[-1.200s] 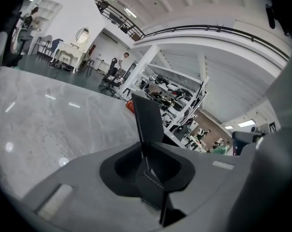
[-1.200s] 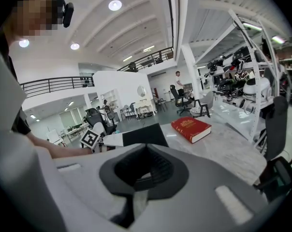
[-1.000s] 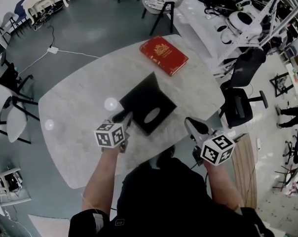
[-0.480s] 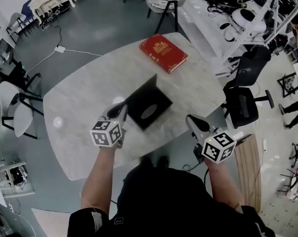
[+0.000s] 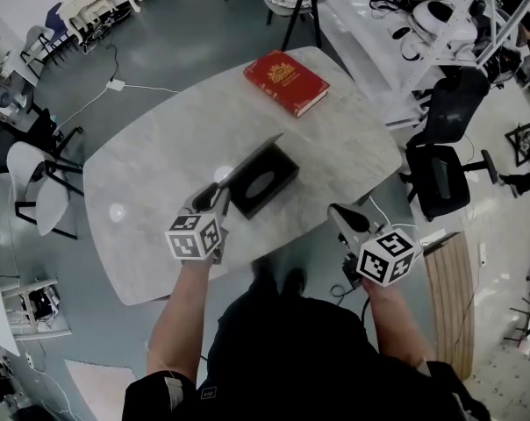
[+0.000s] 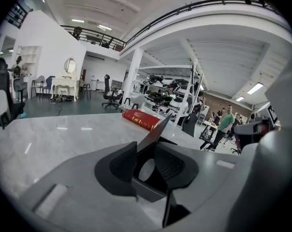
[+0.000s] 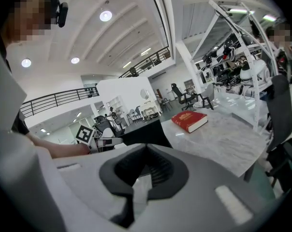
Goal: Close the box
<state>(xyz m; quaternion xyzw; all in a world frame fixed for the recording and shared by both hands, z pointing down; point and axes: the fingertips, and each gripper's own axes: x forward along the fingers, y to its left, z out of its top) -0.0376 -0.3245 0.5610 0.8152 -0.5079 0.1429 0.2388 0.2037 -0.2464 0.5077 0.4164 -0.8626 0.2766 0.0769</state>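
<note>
Black box (image 5: 267, 182), lid half-raised

I see a grey marble table (image 5: 151, 174) at frame centre of the head view, standing on a grey-green floor (image 5: 186, 51). A black office chair (image 5: 445, 160) stands just beside its right edge. A white chair (image 5: 26, 178) stands at left. White racks (image 5: 379, 33) fill the upper right. In the right gripper view, round ceiling lights (image 7: 106, 16) sit at top centre. A railed balcony (image 7: 54, 99) runs along the left. The walls (image 6: 39, 47) are white.
</note>
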